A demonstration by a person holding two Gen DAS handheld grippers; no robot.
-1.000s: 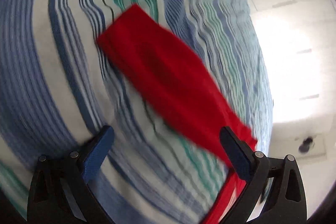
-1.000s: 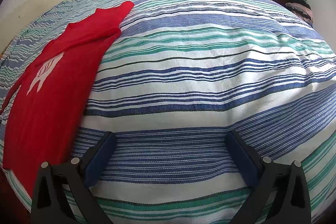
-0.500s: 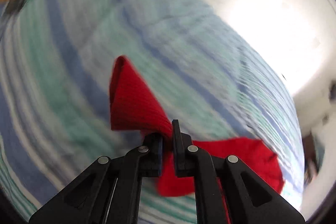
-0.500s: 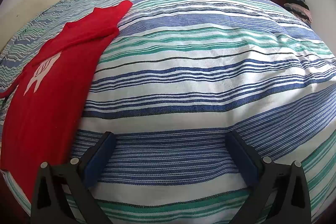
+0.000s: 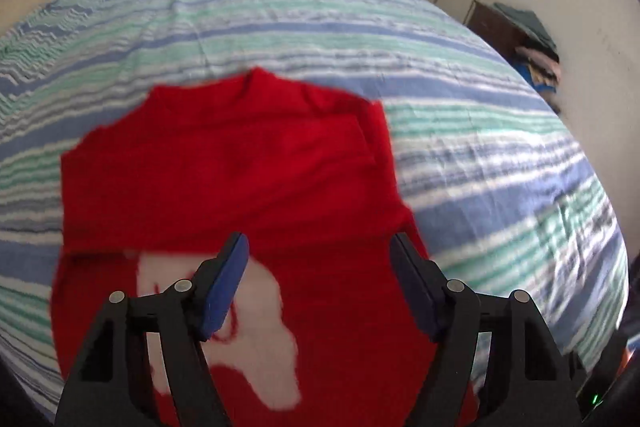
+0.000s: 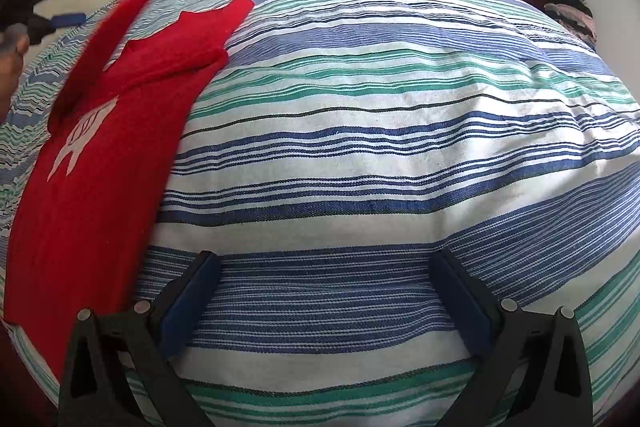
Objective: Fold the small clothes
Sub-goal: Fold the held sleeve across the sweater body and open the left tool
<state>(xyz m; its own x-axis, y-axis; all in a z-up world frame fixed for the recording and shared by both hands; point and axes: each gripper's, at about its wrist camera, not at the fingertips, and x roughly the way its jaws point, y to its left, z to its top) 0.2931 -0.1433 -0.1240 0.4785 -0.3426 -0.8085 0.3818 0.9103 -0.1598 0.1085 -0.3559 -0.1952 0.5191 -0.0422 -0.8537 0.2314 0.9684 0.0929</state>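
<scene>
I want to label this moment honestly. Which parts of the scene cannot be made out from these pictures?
- Red knit shirt, left wrist view: its lower hem is cut off by the frame edge and hidden behind the left gripper.
- Raised red sleeve, right wrist view: blurred by motion.
- Pile of folded clothes, right wrist view: too small to identify.

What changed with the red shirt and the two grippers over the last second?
The left gripper shut on a sleeve of the red shirt, swung it across onto the body, then let go; its jaws now stand open, the sleeve still in motion in the right view. The right gripper stayed open over the striped bedspread.
</scene>
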